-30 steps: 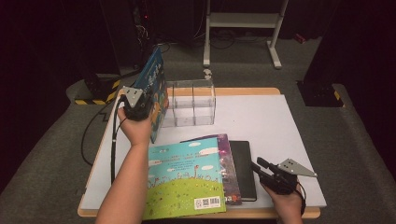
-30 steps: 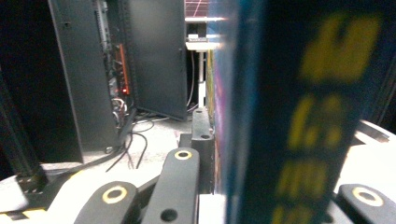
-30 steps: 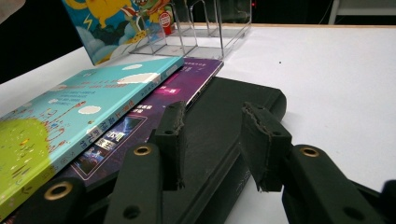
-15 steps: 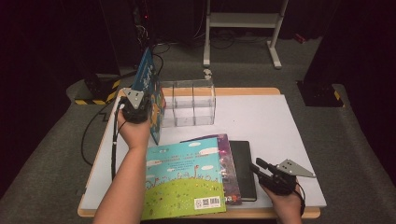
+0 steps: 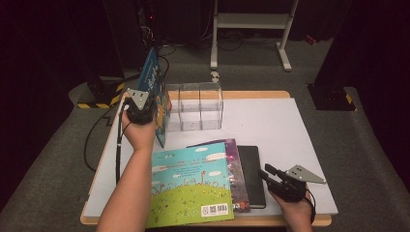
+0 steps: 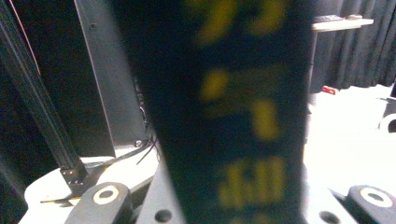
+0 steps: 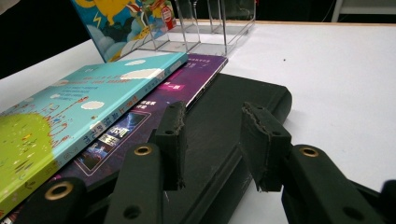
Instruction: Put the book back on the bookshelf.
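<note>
Fingers clamping blue book (image 5: 153,92) upright beside clear rack (image 5: 196,107), stacked books (image 5: 212,179) near.

Black claws (image 5: 269,172) with grey three-cornered plates (brass-ringed screw holes), trailing black cables.

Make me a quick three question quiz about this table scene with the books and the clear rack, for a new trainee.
1. True or false: the left gripper holds the blue picture book upright beside the clear rack.
2. Which book lies at the bottom of the flat stack? A. the green and blue book B. the purple book C. the black book
3. Fill in: the right gripper fingers stand ____ above the black book.

Key: 1 true; 2 C; 3 open
</note>
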A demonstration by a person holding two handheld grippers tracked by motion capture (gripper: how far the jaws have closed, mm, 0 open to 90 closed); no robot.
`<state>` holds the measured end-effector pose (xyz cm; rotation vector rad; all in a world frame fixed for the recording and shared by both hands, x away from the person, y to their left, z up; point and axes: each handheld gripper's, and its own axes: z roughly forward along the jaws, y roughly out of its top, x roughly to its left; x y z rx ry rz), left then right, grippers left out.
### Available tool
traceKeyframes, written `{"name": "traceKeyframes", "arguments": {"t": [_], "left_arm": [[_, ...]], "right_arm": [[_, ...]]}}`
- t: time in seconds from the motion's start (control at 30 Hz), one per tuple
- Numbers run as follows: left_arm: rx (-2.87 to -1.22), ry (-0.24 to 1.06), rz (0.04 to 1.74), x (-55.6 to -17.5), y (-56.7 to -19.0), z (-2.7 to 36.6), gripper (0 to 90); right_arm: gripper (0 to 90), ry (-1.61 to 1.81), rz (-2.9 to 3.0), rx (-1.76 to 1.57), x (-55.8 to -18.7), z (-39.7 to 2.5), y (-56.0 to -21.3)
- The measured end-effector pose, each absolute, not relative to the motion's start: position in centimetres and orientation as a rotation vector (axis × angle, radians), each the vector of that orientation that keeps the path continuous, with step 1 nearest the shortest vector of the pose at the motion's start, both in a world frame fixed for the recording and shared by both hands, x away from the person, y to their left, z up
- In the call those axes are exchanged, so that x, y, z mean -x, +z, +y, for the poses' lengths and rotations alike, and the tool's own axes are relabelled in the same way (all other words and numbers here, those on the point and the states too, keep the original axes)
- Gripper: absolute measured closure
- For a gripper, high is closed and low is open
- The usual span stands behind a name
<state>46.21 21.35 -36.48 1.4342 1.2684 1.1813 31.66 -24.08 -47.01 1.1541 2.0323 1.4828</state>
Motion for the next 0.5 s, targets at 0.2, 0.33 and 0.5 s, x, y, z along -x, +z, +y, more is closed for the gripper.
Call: {"name": "traceKeyframes", "arguments": {"t": [0.2,0.33,0.5], "left_arm": [[-1.427,1.153,1.272,-46.2,-36.4,21.6,72.6],[-1.408,1.075,1.303,-45.9,-36.5,22.3,58.7],[-1.417,1.034,1.311,-45.3,-37.0,22.8,51.3]], "right_arm": [[60.8,1.486,2.034,-1.155,-31.6,-24.0,-47.0],[60.0,1.484,2.038,-1.153,-31.7,-24.0,-47.1],[59.2,1.479,2.04,-1.159,-31.7,-24.0,-47.1]]}}
